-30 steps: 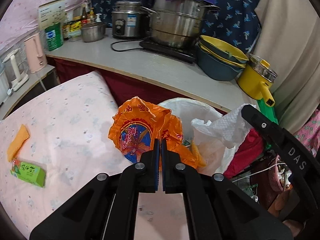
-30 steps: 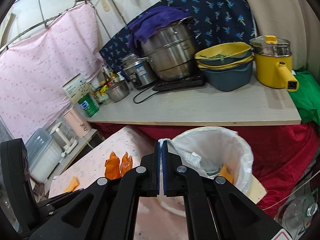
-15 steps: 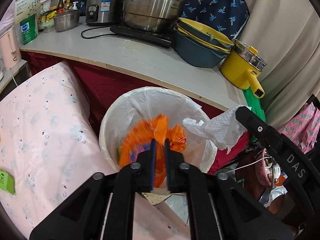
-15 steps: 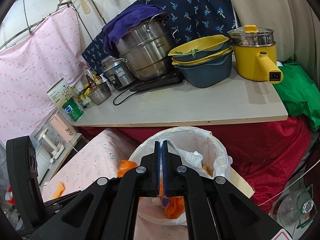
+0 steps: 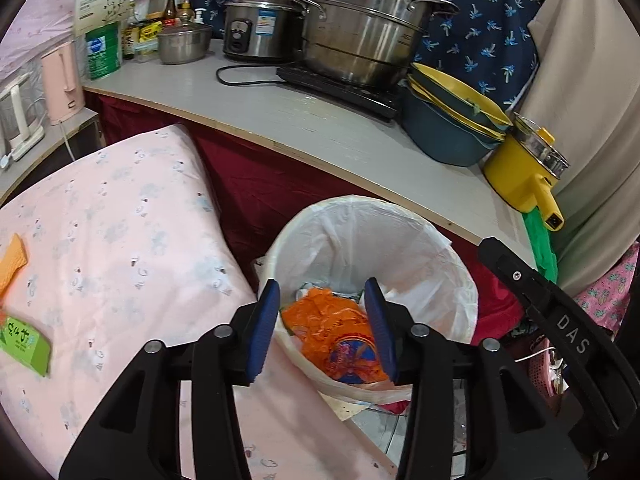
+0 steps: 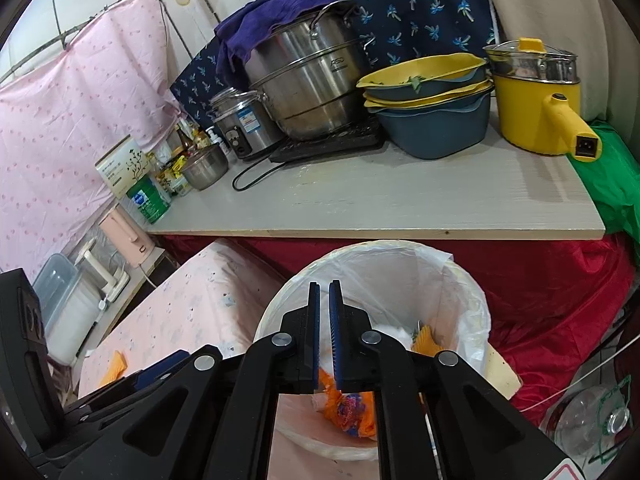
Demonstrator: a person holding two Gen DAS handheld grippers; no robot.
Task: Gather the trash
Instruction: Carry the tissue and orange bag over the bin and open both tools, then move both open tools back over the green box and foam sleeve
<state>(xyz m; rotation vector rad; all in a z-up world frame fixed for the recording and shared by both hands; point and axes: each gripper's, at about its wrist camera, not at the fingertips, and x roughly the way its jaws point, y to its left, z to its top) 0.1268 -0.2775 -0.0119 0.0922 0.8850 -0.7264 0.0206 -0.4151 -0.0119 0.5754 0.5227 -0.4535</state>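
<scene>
So the left gripper (image 5: 322, 326) is spread wide with nothing between its blue pads, hanging right over the round bin with the white plastic liner (image 5: 404, 240). The crumpled orange snack wrapper with the blue print (image 5: 340, 340) is sitting down inside the bin, on top of some white tissue. The right gripper (image 6: 324, 336) is over the same bin (image 6: 472, 300) with its fingers nearly pressed together, just a thin gap, holding nothing; the wrapper (image 6: 348, 408) shows below it. On the pink patterned bed cover (image 5: 120, 240) to the left there's a small green box with white lettering (image 5: 24, 344) and a flat orange scrap (image 5: 12, 260) near the edge, well apart from the bin. Behind it all is the pale wooden bench (image 5: 320, 128) with a big steel steamer pot (image 5: 360, 40), stacked blue and yellow basins (image 5: 448, 124) and a yellow electric pot (image 5: 524, 176).
</scene>
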